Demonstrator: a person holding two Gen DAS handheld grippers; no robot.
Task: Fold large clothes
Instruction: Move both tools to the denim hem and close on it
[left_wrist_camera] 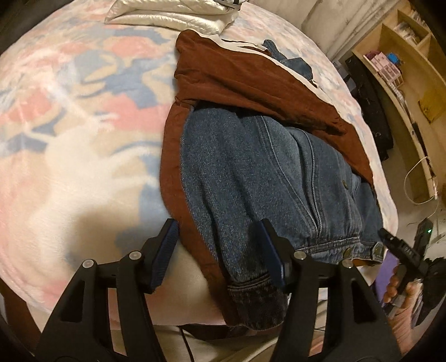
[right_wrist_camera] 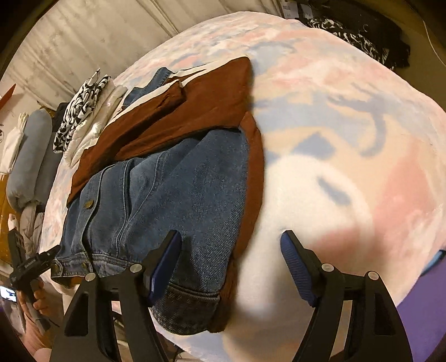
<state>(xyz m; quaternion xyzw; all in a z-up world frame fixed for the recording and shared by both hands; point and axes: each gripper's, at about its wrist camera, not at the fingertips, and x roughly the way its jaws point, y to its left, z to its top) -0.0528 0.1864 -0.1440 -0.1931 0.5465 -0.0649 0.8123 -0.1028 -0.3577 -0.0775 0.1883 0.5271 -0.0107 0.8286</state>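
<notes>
A blue denim jacket [left_wrist_camera: 251,172] with rust-brown lining [left_wrist_camera: 237,75] lies partly folded on the bed. Its upper part is turned over, so the brown side faces up. In the left wrist view, my left gripper [left_wrist_camera: 218,250] hovers open over the jacket's near corner. One finger is over the blanket and the other over the denim cuff [left_wrist_camera: 256,303]. In the right wrist view, my right gripper [right_wrist_camera: 231,261] stands open astride the opposite near edge of the jacket [right_wrist_camera: 167,195]. Its left finger is over denim and its right over blanket. Neither gripper's pads press on the cloth.
A pastel pink, blue and cream blanket [left_wrist_camera: 69,111] covers the bed. Folded white satin cloth [left_wrist_camera: 172,16] lies beyond the jacket, with a black-and-white patterned cloth [right_wrist_camera: 80,111] beside it. A wooden shelf [left_wrist_camera: 404,69] and dark clothes [left_wrist_camera: 370,111] stand off the bed. A purple mat [right_wrist_camera: 423,306] covers the floor.
</notes>
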